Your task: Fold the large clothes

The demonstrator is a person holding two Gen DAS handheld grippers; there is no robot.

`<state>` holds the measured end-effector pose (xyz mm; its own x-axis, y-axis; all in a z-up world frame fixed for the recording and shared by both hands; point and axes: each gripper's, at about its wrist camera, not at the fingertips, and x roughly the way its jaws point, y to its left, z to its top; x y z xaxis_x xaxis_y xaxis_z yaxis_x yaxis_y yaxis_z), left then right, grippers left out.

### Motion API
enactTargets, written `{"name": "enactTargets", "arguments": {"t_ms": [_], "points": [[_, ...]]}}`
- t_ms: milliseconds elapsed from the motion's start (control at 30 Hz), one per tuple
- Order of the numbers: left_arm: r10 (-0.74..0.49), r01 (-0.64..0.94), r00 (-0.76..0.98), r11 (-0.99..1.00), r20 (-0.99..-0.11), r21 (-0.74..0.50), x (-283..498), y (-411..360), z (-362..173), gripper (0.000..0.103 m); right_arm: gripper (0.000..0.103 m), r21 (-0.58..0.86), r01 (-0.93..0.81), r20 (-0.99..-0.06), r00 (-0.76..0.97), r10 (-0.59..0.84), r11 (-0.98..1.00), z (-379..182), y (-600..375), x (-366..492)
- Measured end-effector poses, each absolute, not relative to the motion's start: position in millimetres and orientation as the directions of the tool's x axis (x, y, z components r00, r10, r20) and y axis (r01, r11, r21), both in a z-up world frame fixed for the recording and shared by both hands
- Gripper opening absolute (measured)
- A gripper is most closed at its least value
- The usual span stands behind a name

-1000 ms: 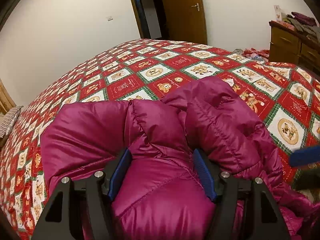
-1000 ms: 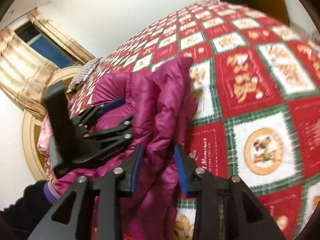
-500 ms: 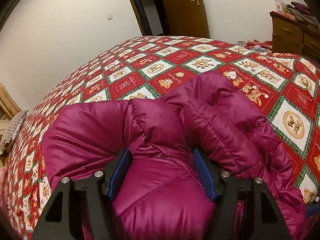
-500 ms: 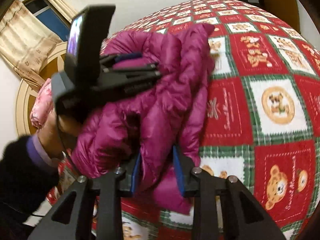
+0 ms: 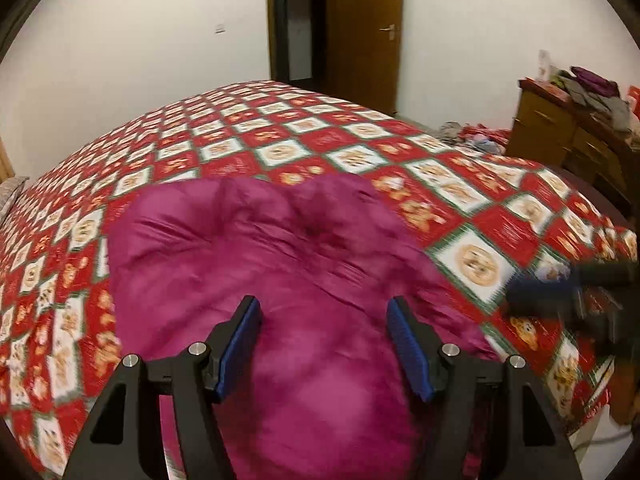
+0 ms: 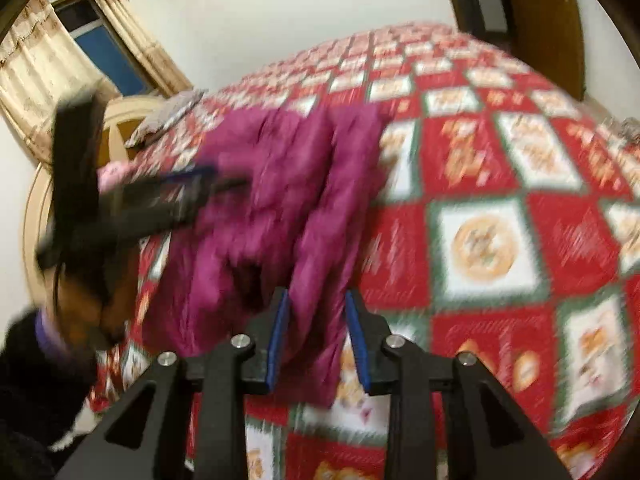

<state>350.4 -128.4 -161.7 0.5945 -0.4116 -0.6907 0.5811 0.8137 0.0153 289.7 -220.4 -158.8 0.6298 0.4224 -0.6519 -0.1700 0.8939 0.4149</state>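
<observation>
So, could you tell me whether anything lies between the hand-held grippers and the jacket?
Nothing visible does. The magenta jacket bulges between the fingers of the left hand-held gripper, and a fold of it hangs between those of the right hand-held gripper.
</observation>
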Motion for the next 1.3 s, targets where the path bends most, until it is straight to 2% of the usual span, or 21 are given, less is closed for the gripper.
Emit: {"name": "enactTargets", "arguments": {"t_ms": [33,100,133,167,233,300,367,433,533,600,767,933,1033,1133,1233,1300], "points": [[-0.414,0.585,0.600,0.811,-0.685,0.022,343.9,-133.4,-164.3,0.067,0.035,0.403,-0.155,-0.642,0.655,0.399,0.902,-149.5,-224.3,297.1],[-0.415,0.598,0.606,0.800,-0.678,0.044,334.2,-144.1,-172.0,0.067,0.051,0.397,-0.144,-0.620,0.686,0.381,0.906,-136.1,-225.3,309.4],[-0.412,0.601,0.611,0.798,-0.676,0.057,332.1,-149.1,-174.7,0.067,0.068,0.404,-0.155,-0.607,0.692,0.391,0.901,-130.3,-222.9,318.8],[-0.411,0.605,0.615,0.793,-0.673,0.068,329.2,-153.4,-178.1,0.067,0.078,0.408,-0.171,-0.600,0.691,0.404,0.897,-125.1,-217.2,328.5],[-0.415,0.612,0.619,0.787,-0.667,0.079,325.0,-158.0,-182.6,0.067,0.078,0.380,-0.188,-0.613,0.683,0.399,0.906,-122.3,-204.8,353.3],[-0.425,0.622,0.618,0.779,-0.661,0.080,322.8,-161.6,-186.7,0.067,0.070,0.349,-0.193,-0.638,0.667,0.384,0.917,-129.3,-196.1,375.4],[-0.437,0.635,0.613,0.768,-0.659,0.081,322.7,-164.0,-190.3,0.067,0.044,0.331,-0.214,-0.670,0.633,0.388,0.919,-139.8,-185.3,394.5],[-0.446,0.645,0.610,0.759,-0.654,0.084,322.8,-165.1,-194.2,0.067,0.031,0.283,-0.244,-0.716,0.589,0.374,0.927,-156.9,-172.3,412.7],[-0.464,0.654,0.593,0.754,-0.658,0.057,326.5,-166.0,-199.7,0.067,0.026,0.253,-0.231,-0.769,0.541,0.340,0.939,-183.4,-169.4,429.4],[-0.478,0.664,0.578,0.746,-0.661,0.041,329.1,-167.5,-203.5,0.067,0.022,0.272,-0.216,-0.771,0.534,0.347,0.938,-195.4,-178.0,430.1],[-0.490,0.687,0.540,0.727,-0.684,0.021,328.0,-161.9,-195.7,0.067,0.022,0.408,-0.181,-0.721,0.538,0.437,0.895,-216.6,-204.3,425.5],[-0.523,0.708,0.529,0.706,-0.668,0.008,312.5,-116.0,-158.2,0.067,0.022,0.421,-0.163,-0.703,0.564,0.434,0.893,-213.6,-207.3,413.4],[-0.498,0.653,0.584,0.758,-0.641,0.007,326.8,-78.5,-134.3,0.067,0.024,0.420,-0.153,-0.696,0.579,0.426,0.895,-207.9,-206.3,408.5],[-0.375,0.505,0.666,0.863,-0.645,0.019,369.9,-53.7,-128.7,0.067,0.030,0.430,-0.121,-0.690,0.595,0.412,0.895,-195.0,-208.9,400.9],[-0.275,0.355,0.665,0.935,-0.694,-0.030,417.0,-42.4,-146.5,0.067,0.049,0.425,-0.099,-0.677,0.625,0.388,0.900,-178.5,-211.6,393.7],[-0.253,0.308,0.651,0.950,-0.716,-0.055,436.5,-45.6,-157.0,0.067,0.053,0.386,-0.110,-0.669,0.650,0.360,0.916,-162.3,-210.0,383.7]]}}
